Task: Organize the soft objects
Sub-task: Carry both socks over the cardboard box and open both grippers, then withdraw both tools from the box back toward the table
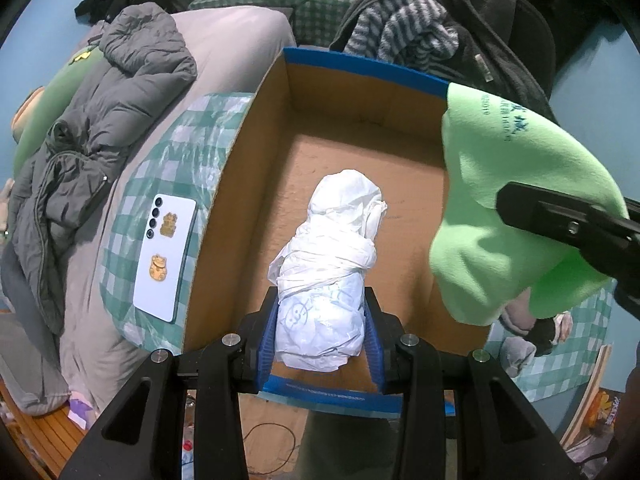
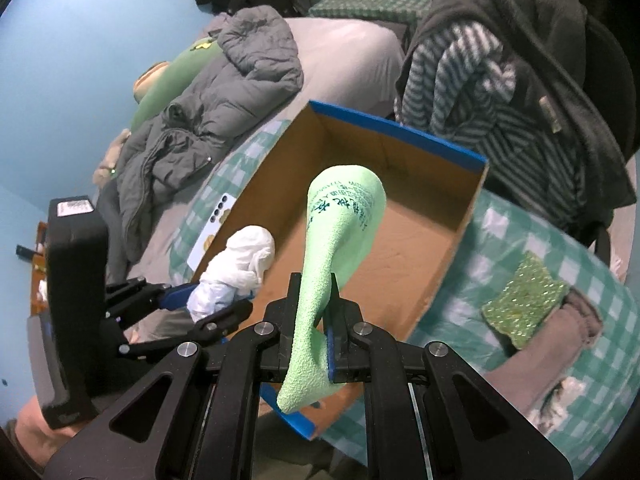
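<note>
At the far left, a crumpled grey padded jacket (image 1: 100,128) is spread over a grey bed cover, with a long green plush cushion (image 1: 48,100) lying beyond it. Nearer, a white smartphone with gold cat stickers (image 1: 166,256) is laid face down on a green-and-white checked plastic tablecloth (image 1: 160,184), just beside the left wall of an open brown cardboard box with a blue rim (image 1: 360,68).

The left gripper (image 1: 322,344) is held over the near end of the box, pointing steeply down. A knotted bundle of white plastic bag (image 1: 332,264) is clamped between its blue-padded fingers (image 1: 268,344), the jaws standing at a narrow gap set by the bundle. The bundle is seen above the bare brown floor of the box; whether it touches that floor cannot be told.

To the right, the right gripper (image 2: 316,300) is closed tight on a light green fleece cloth with dark printed characters (image 2: 340,236). The cloth is carried over the near right part of the box, its free end standing up beyond the fingertips and its other end hanging below the jaws.

Beyond the box, a striped grey-and-white fleece garment under a dark coat (image 2: 480,92) is draped over a chair. On the tablecloth right of the box, a glittery green square cloth (image 2: 524,300) rests on a brownish-grey folded fabric (image 2: 560,344).
</note>
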Action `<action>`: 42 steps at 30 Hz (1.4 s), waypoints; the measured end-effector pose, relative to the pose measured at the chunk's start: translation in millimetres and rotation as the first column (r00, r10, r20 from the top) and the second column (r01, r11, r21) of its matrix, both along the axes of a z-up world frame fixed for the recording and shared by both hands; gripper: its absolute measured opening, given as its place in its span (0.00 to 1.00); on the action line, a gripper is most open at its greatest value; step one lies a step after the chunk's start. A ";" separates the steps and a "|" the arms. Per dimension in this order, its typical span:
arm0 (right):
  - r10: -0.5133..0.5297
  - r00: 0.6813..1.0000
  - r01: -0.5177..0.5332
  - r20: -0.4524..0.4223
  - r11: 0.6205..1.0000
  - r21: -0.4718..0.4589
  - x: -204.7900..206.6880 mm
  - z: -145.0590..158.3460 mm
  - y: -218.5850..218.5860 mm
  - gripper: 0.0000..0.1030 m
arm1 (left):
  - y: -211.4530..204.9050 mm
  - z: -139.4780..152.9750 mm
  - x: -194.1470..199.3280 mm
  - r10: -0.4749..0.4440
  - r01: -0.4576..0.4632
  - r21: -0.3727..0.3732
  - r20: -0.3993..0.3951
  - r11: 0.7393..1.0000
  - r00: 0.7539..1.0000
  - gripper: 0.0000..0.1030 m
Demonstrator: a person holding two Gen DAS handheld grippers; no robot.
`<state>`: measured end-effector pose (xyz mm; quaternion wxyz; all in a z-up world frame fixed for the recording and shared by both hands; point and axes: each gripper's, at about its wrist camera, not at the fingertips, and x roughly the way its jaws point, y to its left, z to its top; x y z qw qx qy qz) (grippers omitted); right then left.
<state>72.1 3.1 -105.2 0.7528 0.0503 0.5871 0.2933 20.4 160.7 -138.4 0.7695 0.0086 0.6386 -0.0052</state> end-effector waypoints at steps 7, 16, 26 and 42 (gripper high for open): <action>-0.005 0.999 0.004 -0.044 1.000 -0.026 7.2 -15.0 8.5 0.11 | 1.5 -7.3 3.7 -0.002 0.002 0.004 -0.017 1.000 1.000 0.41; -0.024 1.000 0.023 -0.017 0.997 -0.078 10.8 -9.8 2.8 0.50 | 1.9 -4.4 3.7 0.020 -0.019 0.008 -0.006 1.000 1.000 0.58; -0.042 0.999 0.044 0.013 0.993 -0.109 10.4 5.6 -21.5 0.56 | -3.6 11.9 -0.1 0.037 -0.037 -0.004 0.015 0.999 0.999 0.65; -0.140 0.990 0.144 0.037 0.975 -0.169 0.9 19.3 -93.9 0.61 | -48.6 24.3 3.7 -0.066 0.069 -0.075 0.043 0.995 0.997 0.70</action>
